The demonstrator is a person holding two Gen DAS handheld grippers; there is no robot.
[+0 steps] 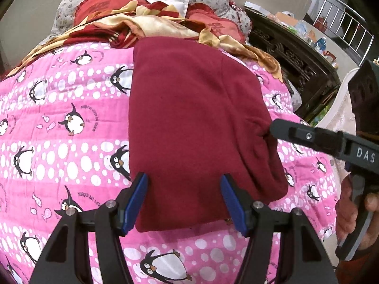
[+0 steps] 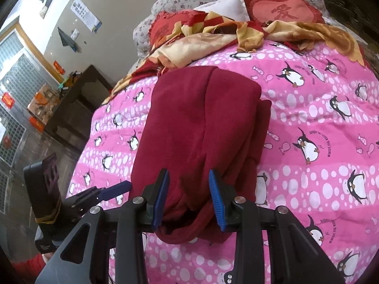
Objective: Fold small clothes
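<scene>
A dark red fleece garment (image 1: 196, 123), already doubled into a thick oblong, is lying in the middle of both views on a pink quilted bedspread printed with penguins and white dots (image 1: 59, 123). It is looking soft, light and limp, so I judge it will be sagging wherever it is not supported, and its fuzzy nap should be gripping the pads rather than slipping; the layered edges and corners seem the best places to take hold, pinching all layers together. The left gripper (image 1: 184, 197) is sitting low at the bottom centre of its own view, its blue-padded fingers spread wide and straddling the near edge of the garment without closing on it. The right gripper (image 2: 188, 197) is reaching in level from the right of the left view, its tip pressing into the garment's right edge where the cloth is puckering; in its own view the blue pads are standing partly open, with a bunched fold lying between them but not visibly pinched. At the top of both frames a rumpled red and gold satin blanket (image 1: 146, 23) is lying against red ruffled cushions (image 2: 284, 9).
</scene>
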